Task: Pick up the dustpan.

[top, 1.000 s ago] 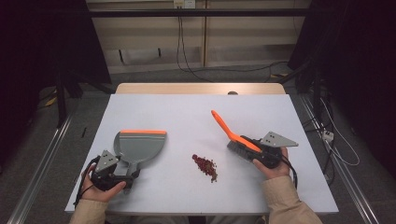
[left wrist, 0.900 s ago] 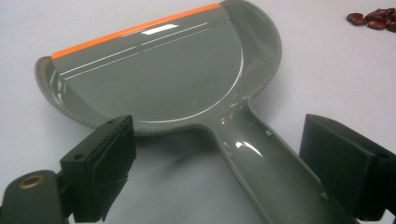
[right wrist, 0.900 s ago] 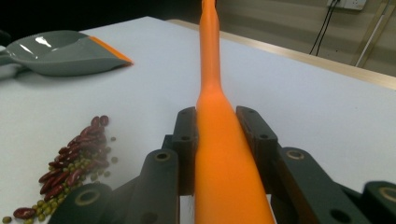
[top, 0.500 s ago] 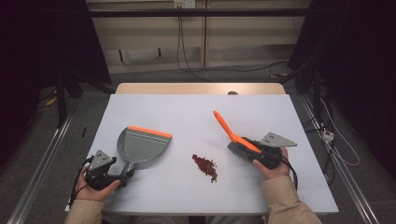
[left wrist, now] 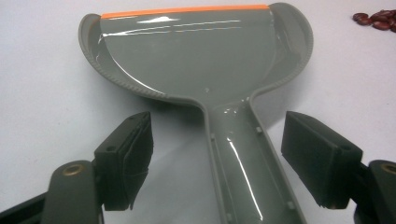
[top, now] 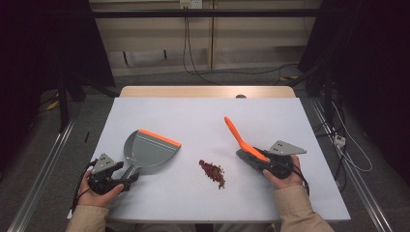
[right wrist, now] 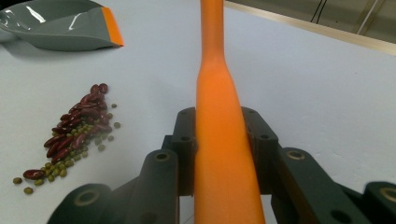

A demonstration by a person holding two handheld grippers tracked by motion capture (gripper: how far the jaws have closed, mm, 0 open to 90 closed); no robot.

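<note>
A grey dustpan (top: 150,150) with an orange lip lies at the left of the white table, its handle pointing toward my left gripper (top: 126,180). In the left gripper view the dustpan's (left wrist: 196,56) handle runs between the two pads. The jaws have just been closing, and a gap still shows on each side. My right gripper (top: 263,162) is shut on the orange brush (top: 239,137). Its handle slants up and away, and the grey bristles rest by the jaws. The brush handle (right wrist: 219,93) is clamped between the right gripper's (right wrist: 222,135) jaws. A pile of red and green beans (top: 212,171) lies between both tools.
The beans (right wrist: 79,135) lie left of the brush in the right gripper view, with the dustpan (right wrist: 60,23) beyond them. A wooden table edge (top: 208,92) runs behind the white board (top: 203,111). Cables trail across the floor farther back.
The dustpan has swung so that its orange lip now slants down to the right. My left hand has shifted slightly left along the handle. The right hand and brush have kept still.
</note>
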